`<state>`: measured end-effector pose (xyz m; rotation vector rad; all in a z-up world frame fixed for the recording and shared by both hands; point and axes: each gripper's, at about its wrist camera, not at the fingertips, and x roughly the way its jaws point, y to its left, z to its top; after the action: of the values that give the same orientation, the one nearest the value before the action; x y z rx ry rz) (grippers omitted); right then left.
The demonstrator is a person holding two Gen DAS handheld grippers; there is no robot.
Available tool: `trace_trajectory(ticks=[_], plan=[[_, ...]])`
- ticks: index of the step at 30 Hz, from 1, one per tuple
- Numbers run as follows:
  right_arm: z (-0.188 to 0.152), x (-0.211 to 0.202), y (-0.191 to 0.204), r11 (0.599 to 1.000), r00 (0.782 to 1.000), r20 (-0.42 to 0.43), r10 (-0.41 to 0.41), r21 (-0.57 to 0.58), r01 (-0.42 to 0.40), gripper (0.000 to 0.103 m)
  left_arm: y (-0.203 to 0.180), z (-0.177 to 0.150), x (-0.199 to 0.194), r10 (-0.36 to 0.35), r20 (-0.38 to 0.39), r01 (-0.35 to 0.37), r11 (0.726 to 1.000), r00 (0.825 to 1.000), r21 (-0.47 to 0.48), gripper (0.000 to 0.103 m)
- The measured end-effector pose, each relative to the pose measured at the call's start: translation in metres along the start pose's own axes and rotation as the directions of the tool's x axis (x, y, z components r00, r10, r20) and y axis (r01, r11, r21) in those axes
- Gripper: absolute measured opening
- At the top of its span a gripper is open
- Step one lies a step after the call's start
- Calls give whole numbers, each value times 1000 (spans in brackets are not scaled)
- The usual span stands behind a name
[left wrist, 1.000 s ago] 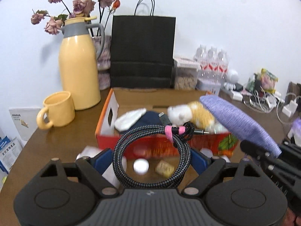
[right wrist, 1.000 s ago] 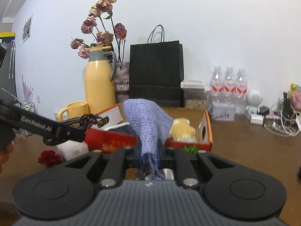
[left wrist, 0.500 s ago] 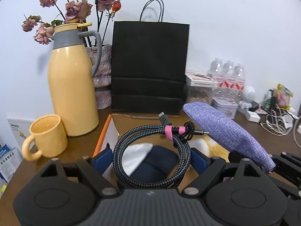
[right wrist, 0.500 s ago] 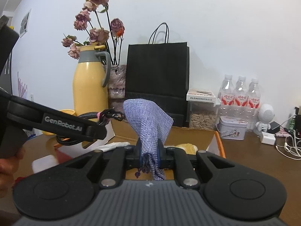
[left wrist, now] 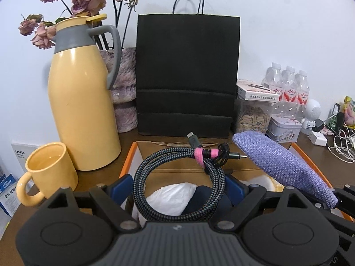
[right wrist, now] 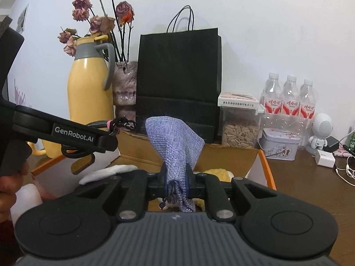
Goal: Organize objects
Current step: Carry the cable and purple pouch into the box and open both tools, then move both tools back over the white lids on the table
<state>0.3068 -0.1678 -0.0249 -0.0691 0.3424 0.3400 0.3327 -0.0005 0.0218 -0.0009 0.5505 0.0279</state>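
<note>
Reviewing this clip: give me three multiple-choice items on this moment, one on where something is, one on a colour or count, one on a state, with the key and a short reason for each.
1. Where does the yellow mug stand?
A. inside the orange box
B. on the table beside the yellow thermos
C. on top of the black paper bag

2. What colour is the tie round the coiled cable?
A. pink
B. green
C. white

3. What is the right gripper doing?
A. open, holding nothing
B. shut on the cable
C. shut on the purple pouch

Key: B, the mug sits by the yellow thermos; A, the tie is pink; C, the purple pouch is pinched at its neck.
</note>
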Motion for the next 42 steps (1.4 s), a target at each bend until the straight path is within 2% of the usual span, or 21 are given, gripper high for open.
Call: trace_trajectory(ticks=[3,4,6,7,8,11,25,33,42], plan=[[-2,3,0,1000,1000,-19,-1,-5,1,15,-2,-1,3,-4,-12,4,1000,1000,14,89],[-2,4,0,1000,1000,-30,-6,-6,5,20,-3,-2,5,-8,-21,9,1000,1000,14,90],[-5,8,-1,1000,998,-53,-18,-11,18,47,-4,-3,10,3,-44,-3,1000,999,14,98],[-6,10,-1,1000,998,-62,-26,-11,26,71,-4,-3,11,12,-48,-11,1000,999,13,103],[-7,10,-1,999,997,-65,-39,-12,38,87,-3,-4,11,18,-48,-18,1000,999,9,103],[-8,12,0,998,996,-72,-53,-22,52,103,0,-4,12,22,-51,-23,1000,998,-10,103],[-5,3,-1,999,997,-57,-53,-10,53,103,-1,-4,-2,-3,-35,2,1000,999,-23,103],[-2,-21,5,999,998,-30,-50,-13,50,103,5,-14,-36,-38,18,38,999,999,-30,103],[-18,-68,13,999,998,-40,-46,-28,45,103,16,-49,-83,-47,9,47,999,999,-19,103]])
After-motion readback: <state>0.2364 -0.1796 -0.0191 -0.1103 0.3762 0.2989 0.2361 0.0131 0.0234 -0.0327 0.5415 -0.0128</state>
